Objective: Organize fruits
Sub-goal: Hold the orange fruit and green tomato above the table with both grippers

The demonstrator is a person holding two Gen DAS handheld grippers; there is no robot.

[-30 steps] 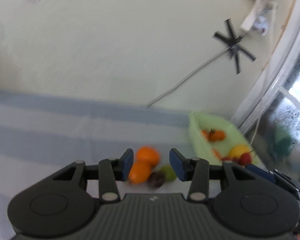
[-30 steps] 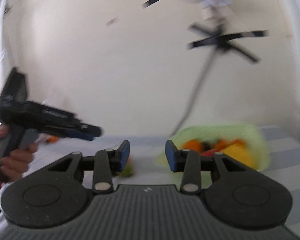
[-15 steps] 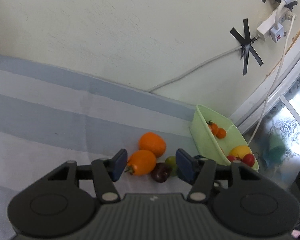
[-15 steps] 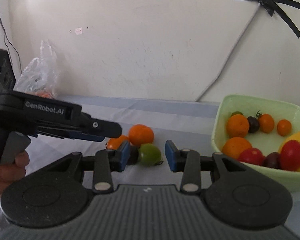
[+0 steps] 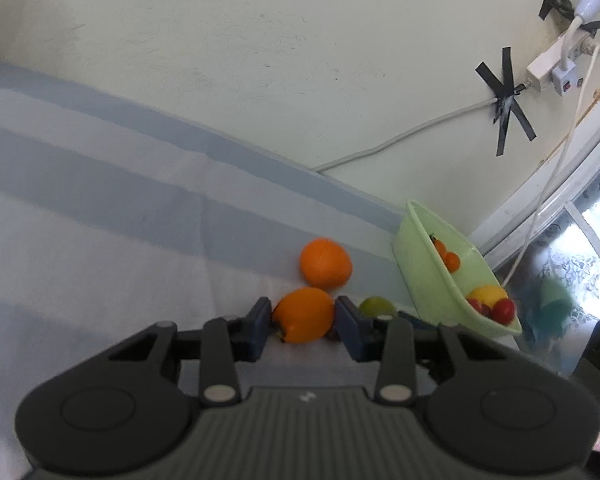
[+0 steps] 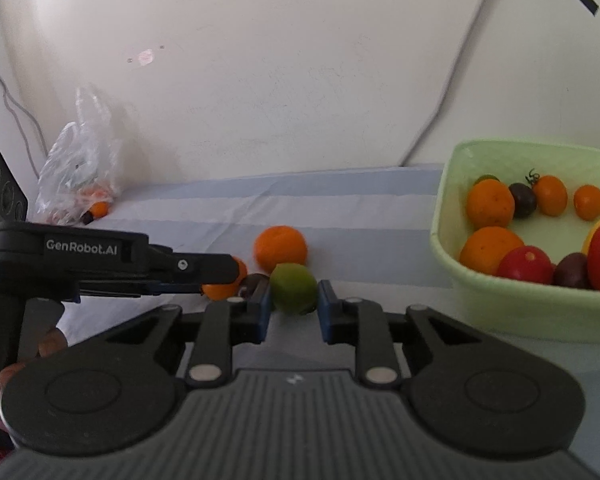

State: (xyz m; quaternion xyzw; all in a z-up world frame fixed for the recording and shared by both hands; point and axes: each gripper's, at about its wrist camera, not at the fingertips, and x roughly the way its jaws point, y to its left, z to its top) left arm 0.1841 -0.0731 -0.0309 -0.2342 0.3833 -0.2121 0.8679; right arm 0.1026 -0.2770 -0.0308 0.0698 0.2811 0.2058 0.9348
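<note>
An orange tomato [image 5: 304, 314] lies on the striped cloth, and my left gripper [image 5: 304, 328] is closing on it, both blue pads touching its sides. In the right wrist view my right gripper [image 6: 293, 312] has its jaws closing on a green tomato [image 6: 293, 293], with the pads against it. A round orange [image 5: 325, 263] sits just behind both. A small dark fruit [image 6: 254, 282] lies between the two tomatoes, half hidden. The pale green bowl [image 6: 520, 308] to the right holds several orange, red, dark and yellow fruits. The left gripper [image 6: 220, 280] reaches in from the left.
A crumpled plastic bag [image 6: 76, 168] with a small orange fruit [image 6: 99, 209] lies at the far left by the wall. A taped cable and power strip [image 5: 548, 64] hang on the wall. A window frame borders the bowl. A hand [image 6: 4, 380] holds the left gripper's handle.
Both grippers dropped closer to the loose fruits. The left jaws narrowed around the orange tomato. The right jaws, open before the green tomato earlier, now pinch it.
</note>
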